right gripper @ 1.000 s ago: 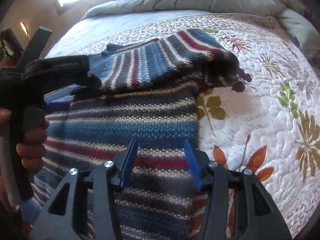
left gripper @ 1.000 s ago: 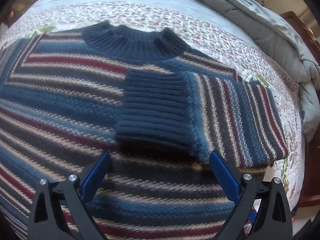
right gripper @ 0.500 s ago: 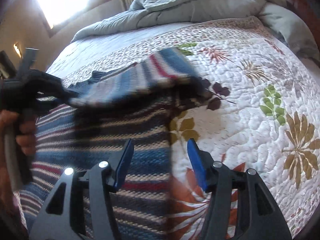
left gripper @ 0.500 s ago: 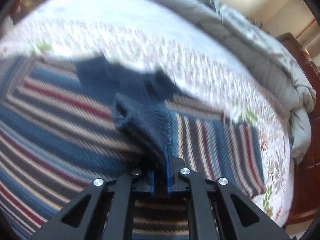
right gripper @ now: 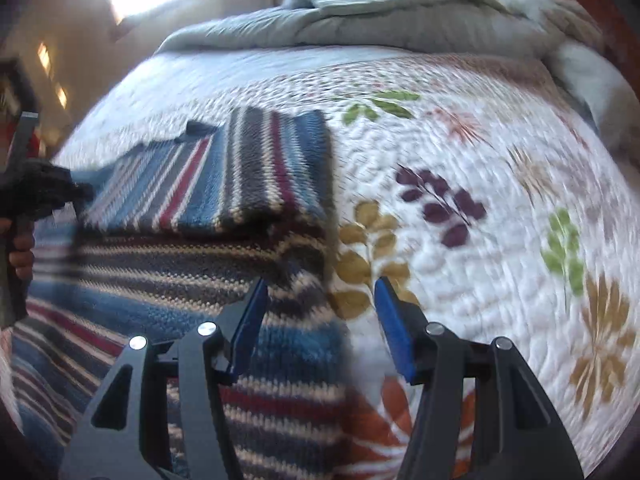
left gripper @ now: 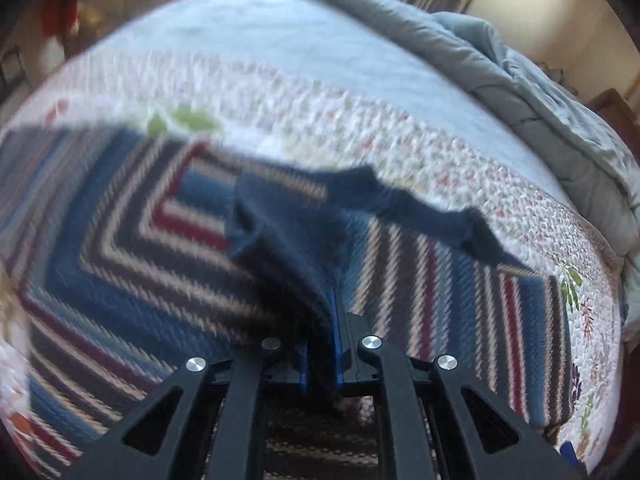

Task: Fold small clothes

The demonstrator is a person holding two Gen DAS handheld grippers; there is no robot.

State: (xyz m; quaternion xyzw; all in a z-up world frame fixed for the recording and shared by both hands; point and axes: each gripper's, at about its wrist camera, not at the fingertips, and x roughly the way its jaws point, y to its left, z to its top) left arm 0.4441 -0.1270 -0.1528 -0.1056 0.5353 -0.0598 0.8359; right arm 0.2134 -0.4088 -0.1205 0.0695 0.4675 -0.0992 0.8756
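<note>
Left wrist view: left gripper (left gripper: 320, 344) pressed together, pinching the navy cuff (left gripper: 288, 248) of the striped sweater (left gripper: 120, 240); cuff lifted off the sweater body, sleeve running right behind it. Sweater lies flat on the floral quilt (left gripper: 440, 160), grey comforter (left gripper: 540, 100) bunched at the far edge. Right wrist view: right gripper (right gripper: 318, 320) spread, holding nothing, hovering at the sweater's right edge (right gripper: 280, 360), one finger over knit, other over quilt (right gripper: 480, 160). Folded sleeve (right gripper: 248, 168) rests on the body just ahead.

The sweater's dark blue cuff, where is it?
Left wrist view, centre: the cuff is pinched in the left gripper, lifted over the striped sweater.
</note>
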